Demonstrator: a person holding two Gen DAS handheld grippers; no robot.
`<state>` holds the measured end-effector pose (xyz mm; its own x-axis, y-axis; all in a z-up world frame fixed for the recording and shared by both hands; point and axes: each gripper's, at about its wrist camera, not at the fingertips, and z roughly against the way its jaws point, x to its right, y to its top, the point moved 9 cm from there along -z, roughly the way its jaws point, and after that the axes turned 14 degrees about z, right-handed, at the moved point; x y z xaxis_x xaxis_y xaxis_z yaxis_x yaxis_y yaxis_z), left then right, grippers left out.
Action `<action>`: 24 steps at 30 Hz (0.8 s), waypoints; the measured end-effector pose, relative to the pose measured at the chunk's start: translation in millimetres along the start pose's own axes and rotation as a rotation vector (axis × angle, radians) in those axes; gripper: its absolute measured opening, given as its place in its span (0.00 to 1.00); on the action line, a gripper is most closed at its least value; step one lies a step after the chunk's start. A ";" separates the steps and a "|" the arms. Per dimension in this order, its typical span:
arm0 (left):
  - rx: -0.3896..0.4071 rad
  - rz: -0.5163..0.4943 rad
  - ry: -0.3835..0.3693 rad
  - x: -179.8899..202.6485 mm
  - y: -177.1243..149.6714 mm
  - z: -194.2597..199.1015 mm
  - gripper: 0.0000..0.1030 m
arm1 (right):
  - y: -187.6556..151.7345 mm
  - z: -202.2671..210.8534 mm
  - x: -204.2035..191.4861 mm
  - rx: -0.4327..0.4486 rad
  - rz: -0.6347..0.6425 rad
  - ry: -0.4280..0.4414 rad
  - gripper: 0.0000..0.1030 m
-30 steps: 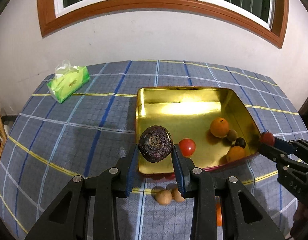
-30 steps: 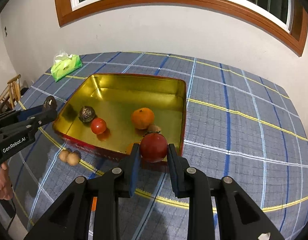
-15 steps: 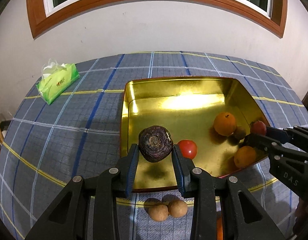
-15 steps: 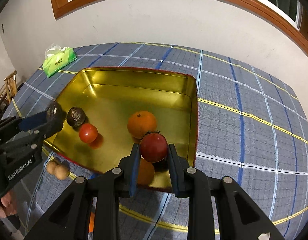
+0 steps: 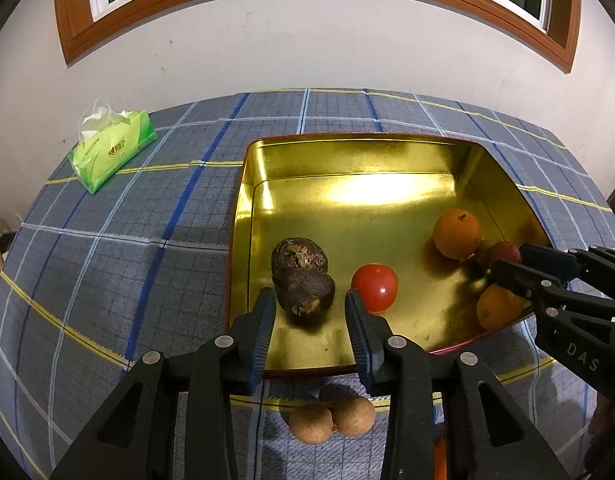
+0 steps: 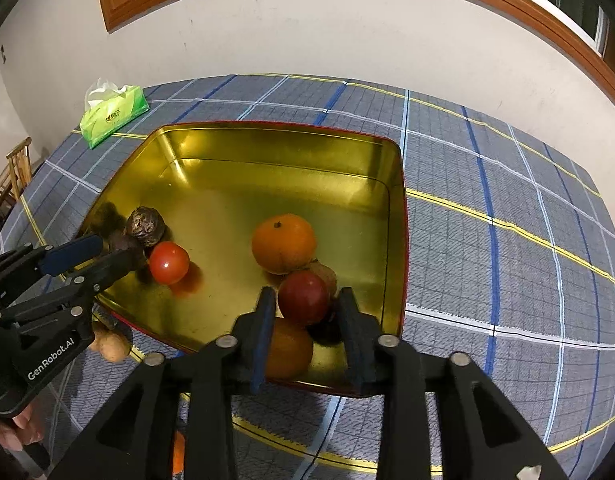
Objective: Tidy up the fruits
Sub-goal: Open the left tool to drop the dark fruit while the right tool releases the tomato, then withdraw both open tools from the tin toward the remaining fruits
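A gold tray (image 5: 347, 160) (image 6: 267, 140) sits on the plaid tablecloth. My left gripper (image 5: 310, 320) is open over the tray's near left corner. A dark wrinkled fruit (image 5: 305, 291) lies between its fingers, loose, beside a second dark fruit (image 5: 297, 258). A red tomato (image 5: 374, 288) (image 6: 168, 262) lies to the right. My right gripper (image 6: 305, 312) is open over the tray's near right corner, with a dark red fruit (image 6: 303, 297) loose between its fingers. An orange (image 6: 283, 243) (image 5: 456, 233) lies behind it and another orange (image 6: 289, 348) below.
Two brown round fruits (image 5: 331, 420) lie on the cloth in front of the tray. A green tissue pack (image 5: 111, 150) (image 6: 113, 114) lies at the far left. A wooden chair (image 6: 11, 172) stands off the table's left. An orange item (image 6: 178, 454) peeks out under the right gripper.
Both grippers moved lower into the tray and opened. The dark wrinkled fruit and the dark red fruit were let go and now rest in the tray.
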<state>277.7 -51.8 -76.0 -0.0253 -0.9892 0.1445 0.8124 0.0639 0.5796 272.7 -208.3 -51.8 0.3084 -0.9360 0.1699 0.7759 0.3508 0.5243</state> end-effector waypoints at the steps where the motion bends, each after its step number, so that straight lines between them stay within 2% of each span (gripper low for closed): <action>1: 0.001 0.000 0.003 0.0 -0.1 0.5 0.41 | -0.1 0.8 -0.3 0.002 0.002 -0.002 0.36; 9: 0.010 0.011 -0.010 -0.8 -2.5 10.5 0.42 | -2.0 18.5 -5.2 0.026 0.004 0.001 0.36; 14: 0.031 0.022 -0.024 -3.5 -8.4 29.9 0.42 | -9.2 37.2 -15.1 0.045 0.003 0.007 0.37; 18: 0.041 0.040 -0.032 -10.0 -19.0 48.7 0.43 | -23.9 51.8 -29.7 0.052 0.012 0.013 0.37; 24: 0.035 0.052 -0.016 -30.4 -54.7 69.5 0.43 | -63.2 61.7 -57.6 0.026 0.016 0.036 0.37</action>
<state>193.6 -16.1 -56.4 0.0073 -0.9822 0.1879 0.7919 0.1204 0.5987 171.9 -178.4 -43.3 0.3409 -0.9282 0.1488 0.7561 0.3648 0.5433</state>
